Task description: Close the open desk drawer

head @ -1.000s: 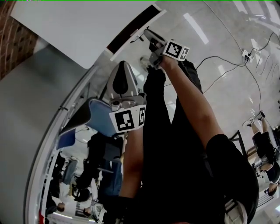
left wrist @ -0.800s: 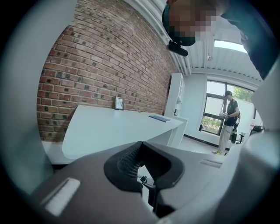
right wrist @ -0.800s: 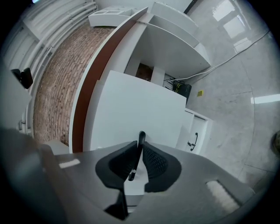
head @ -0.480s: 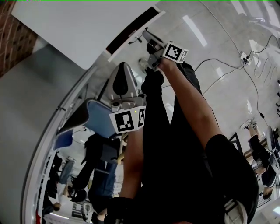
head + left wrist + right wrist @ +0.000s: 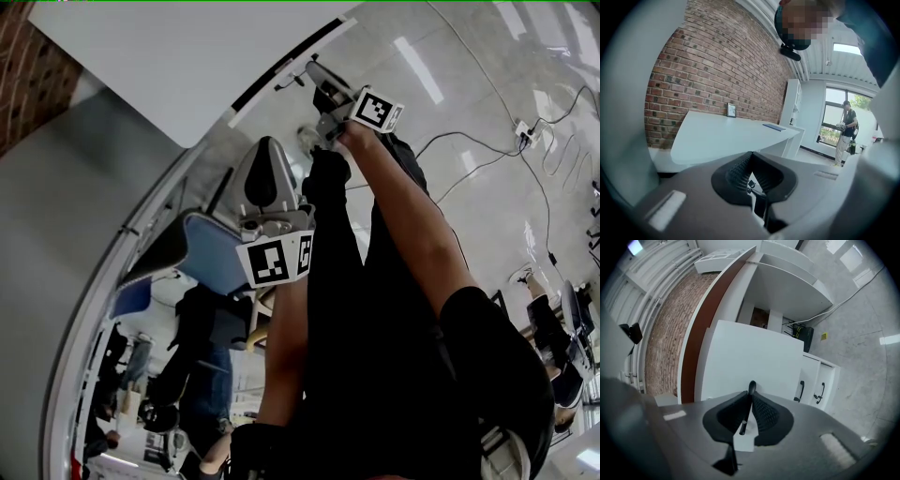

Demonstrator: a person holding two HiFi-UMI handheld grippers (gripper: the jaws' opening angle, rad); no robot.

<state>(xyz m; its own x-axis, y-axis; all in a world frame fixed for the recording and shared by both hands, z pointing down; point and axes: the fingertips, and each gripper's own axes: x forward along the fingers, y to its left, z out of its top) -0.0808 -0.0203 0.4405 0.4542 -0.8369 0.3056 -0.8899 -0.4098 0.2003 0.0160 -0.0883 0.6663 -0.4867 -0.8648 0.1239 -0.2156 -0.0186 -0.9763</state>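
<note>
pinching the black drawer handle [image 5: 751,386] at centre frame, the right tongs [image 5: 749,402] are just closing on it; the white drawer front [image 5: 754,357] is filling mid-frame behind. the left tongs [image 5: 751,161] are sitting shut, empty.

Head view steeply down; gripper views near level; all three sharing the brick wall [image 5: 717,70].

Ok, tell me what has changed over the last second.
The right gripper has just been closing its jaws, which now pinch the black drawer handle. It has barely moved otherwise. The left gripper, shut and empty, and the white desk stayed as they were.
</note>
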